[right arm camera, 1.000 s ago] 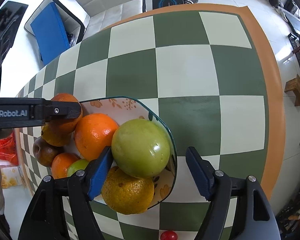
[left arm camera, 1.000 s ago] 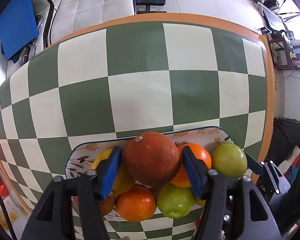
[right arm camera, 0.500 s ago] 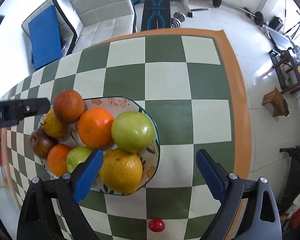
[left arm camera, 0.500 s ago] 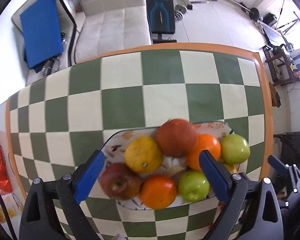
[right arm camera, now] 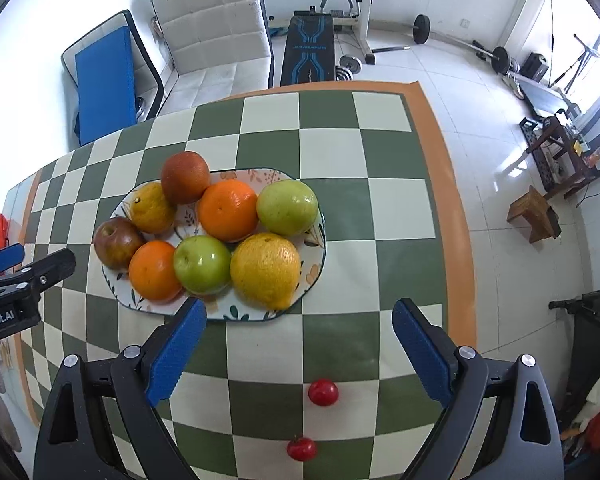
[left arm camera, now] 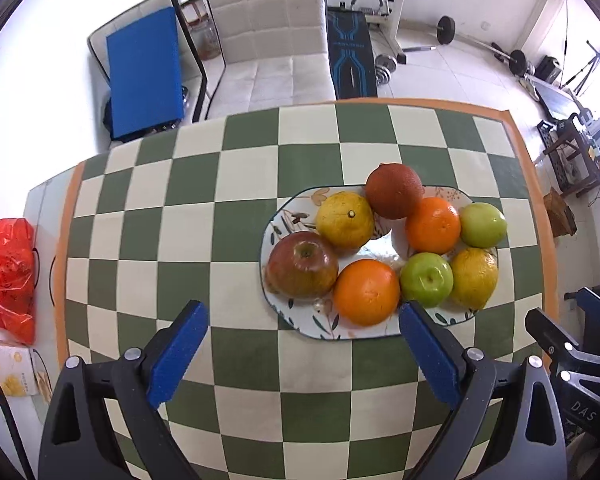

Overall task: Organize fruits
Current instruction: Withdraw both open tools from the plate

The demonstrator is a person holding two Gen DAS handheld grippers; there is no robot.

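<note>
While both stand spread, left tool (left arm camera: 302, 320) and right tool (right arm camera: 299, 318) hover above plate (right arm camera: 318, 256).

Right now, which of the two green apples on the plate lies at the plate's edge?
The paler green apple at the right end of the plate; the other green apple sits between an orange and a yellow citrus.

Left gripper (left arm camera: 300, 334) spread wide above plate (left arm camera: 300, 326) holding perhaps eight fruits.

Bright daylight, sharp focus, strong fisheye bending at edges.
</note>
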